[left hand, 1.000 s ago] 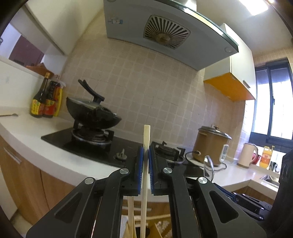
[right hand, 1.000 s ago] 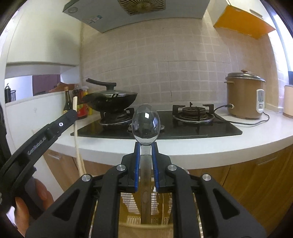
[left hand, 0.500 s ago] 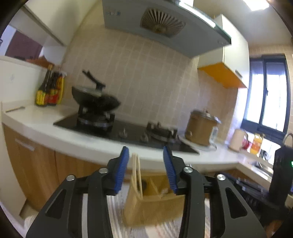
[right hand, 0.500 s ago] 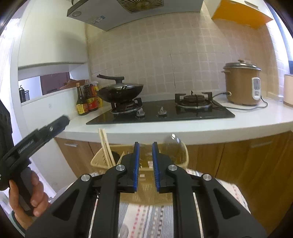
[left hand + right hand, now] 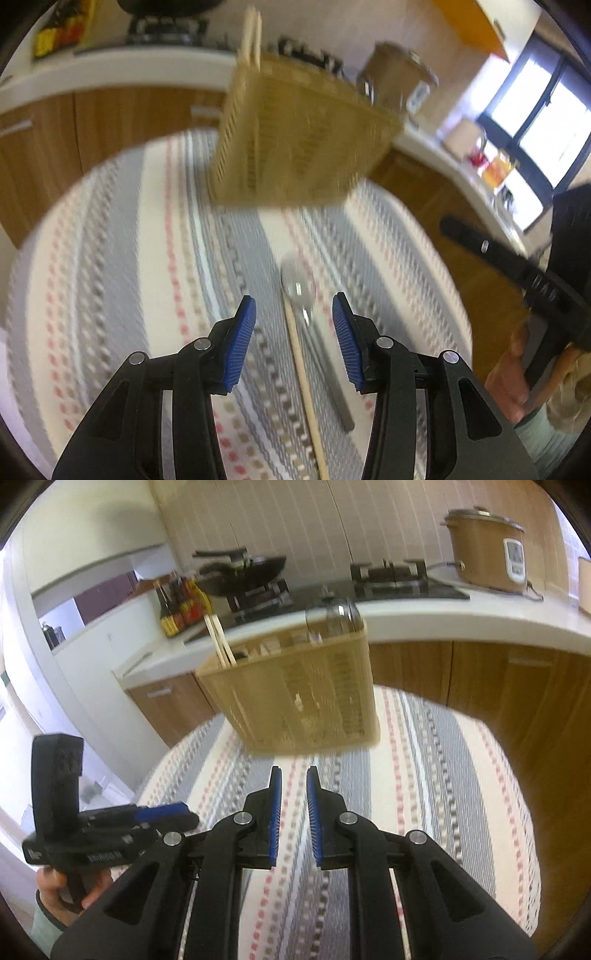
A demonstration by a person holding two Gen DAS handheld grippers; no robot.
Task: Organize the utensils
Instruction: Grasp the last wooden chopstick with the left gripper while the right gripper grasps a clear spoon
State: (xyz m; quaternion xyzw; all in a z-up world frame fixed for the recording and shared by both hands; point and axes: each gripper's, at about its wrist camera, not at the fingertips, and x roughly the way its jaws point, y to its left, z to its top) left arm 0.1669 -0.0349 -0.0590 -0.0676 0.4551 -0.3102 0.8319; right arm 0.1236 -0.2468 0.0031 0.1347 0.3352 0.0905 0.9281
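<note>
Left gripper (image 5: 293,338): jaws wide apart, empty, above a chopstick (image 5: 304,384) and a spoon (image 5: 301,291) lying on the striped desk (image 5: 110,295), lower centre. Right gripper (image 5: 293,808): jaws slightly apart, empty. Basket (image 5: 295,698) stands mid-frame, holding chopsticks (image 5: 219,642) at its left corner.

I see a table covered by a striped cloth (image 5: 122,280), with bands of grey and cream and dotted lines of red and tan. On it, at the far side, stands a tan slotted utensil basket (image 5: 295,694). Nearer to me a metal spoon (image 5: 314,332) and a single wooden chopstick (image 5: 303,373) lie flat on the cloth, side by side and very close together.
</note>
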